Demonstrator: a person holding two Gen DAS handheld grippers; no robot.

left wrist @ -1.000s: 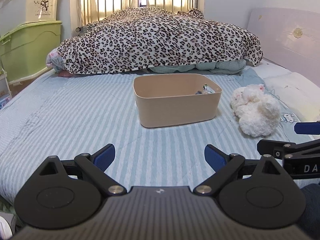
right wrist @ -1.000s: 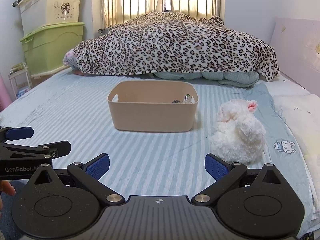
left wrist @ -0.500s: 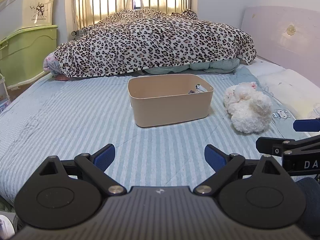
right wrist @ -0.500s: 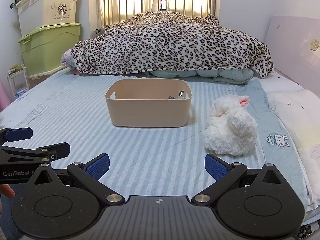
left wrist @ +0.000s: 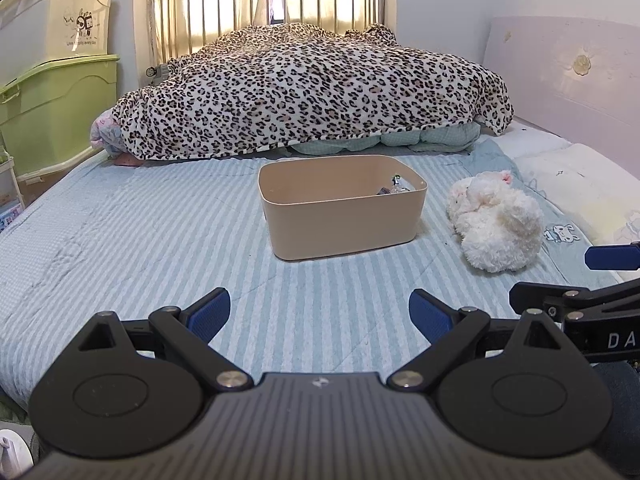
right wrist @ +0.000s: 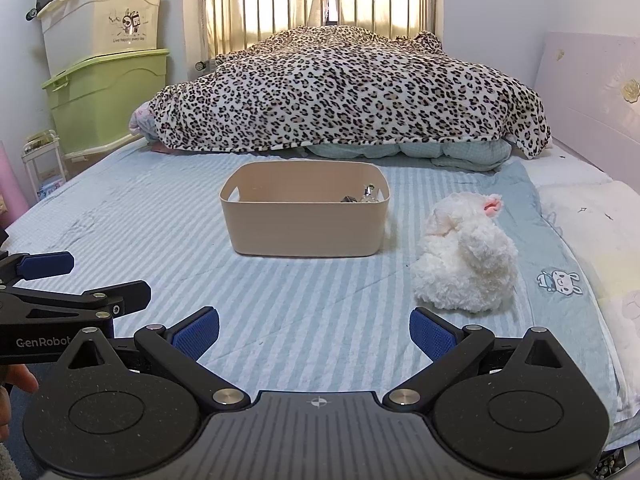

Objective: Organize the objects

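Left wrist view: your left gripper [left wrist: 319, 312] sits at bottom centre, jaws spread wide, nothing between them; beige bin [left wrist: 344, 216] stands mid-frame on the striped bedsheet [left wrist: 140, 248], small items [left wrist: 394, 188] lying in its right end; white plush toy [left wrist: 496, 228] lies just right of the bin, apart from it. Right wrist view: your right gripper [right wrist: 314, 330] at bottom centre, jaws likewise wide and empty; plush right of centre; leopard blanket [right wrist: 348, 96] heaped behind the bin; green and cream storage boxes [right wrist: 104, 60] stacked upper left.
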